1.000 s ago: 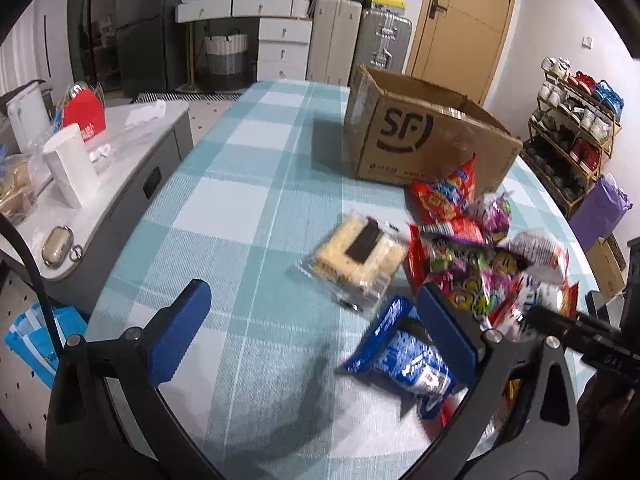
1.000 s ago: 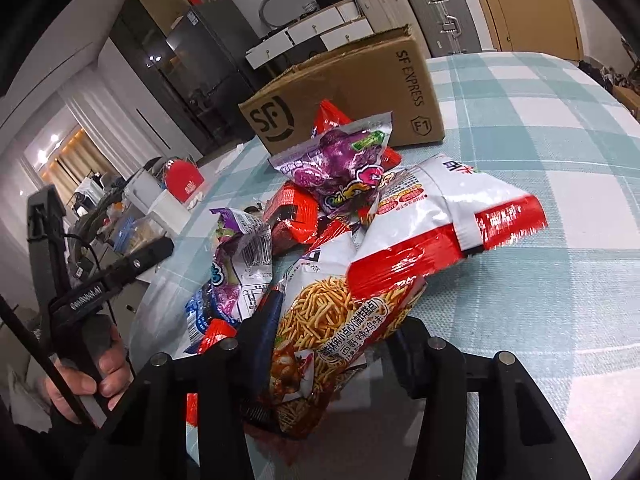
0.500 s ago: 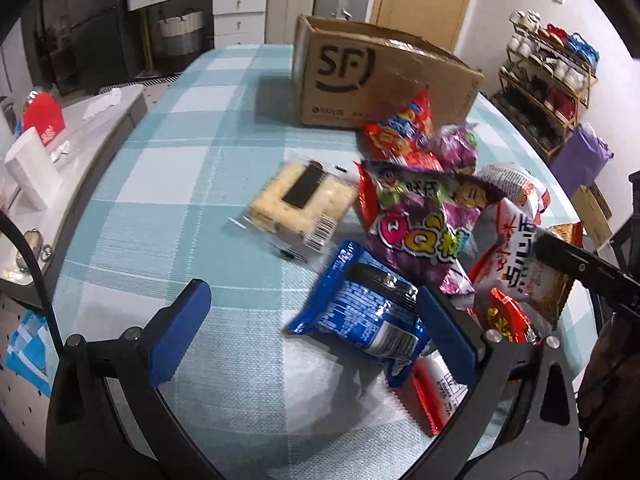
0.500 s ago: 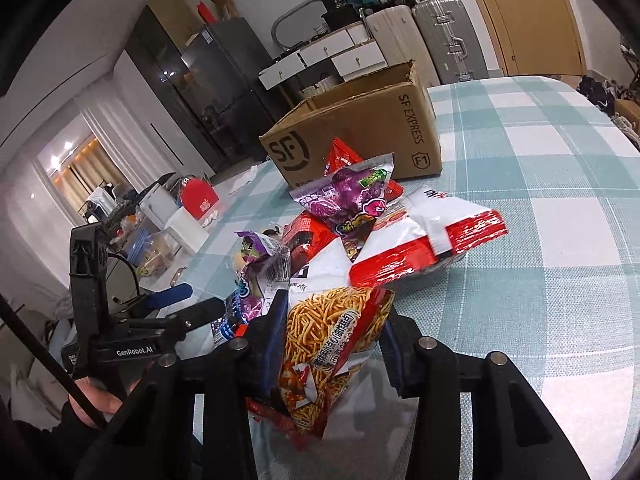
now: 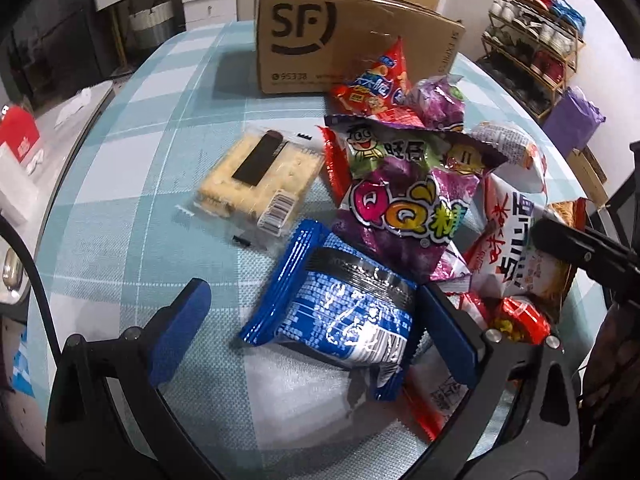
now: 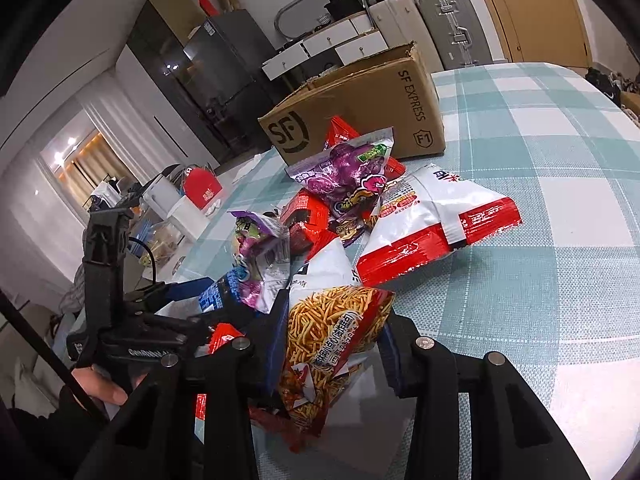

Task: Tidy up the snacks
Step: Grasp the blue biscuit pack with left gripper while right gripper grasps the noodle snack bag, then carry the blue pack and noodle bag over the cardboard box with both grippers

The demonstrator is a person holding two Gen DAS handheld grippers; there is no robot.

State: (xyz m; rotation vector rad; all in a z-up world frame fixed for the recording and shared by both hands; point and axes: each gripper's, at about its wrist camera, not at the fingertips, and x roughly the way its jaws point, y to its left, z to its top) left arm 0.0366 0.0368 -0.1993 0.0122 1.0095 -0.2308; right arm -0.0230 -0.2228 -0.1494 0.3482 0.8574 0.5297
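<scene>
One cardboard box (image 5: 352,36), contents unseen, beside snack pile (image 5: 416,200).

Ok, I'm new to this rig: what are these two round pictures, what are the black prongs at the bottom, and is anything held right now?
No robot arm here: a person holds a two-finger gripper in each hand, and each round picture comes from a fisheye camera on one gripper, looking along its fingers. The left gripper is open, its blue pads either side of a shiny blue snack packet on the teal checked tablecloth. The right gripper has just been closing and is shut on an orange bag of fried noodle sticks. More snack bags are piled nearby, a clear-wrapped cracker sandwich lies beside them, and a brown cardboard SF box stands behind.
</scene>
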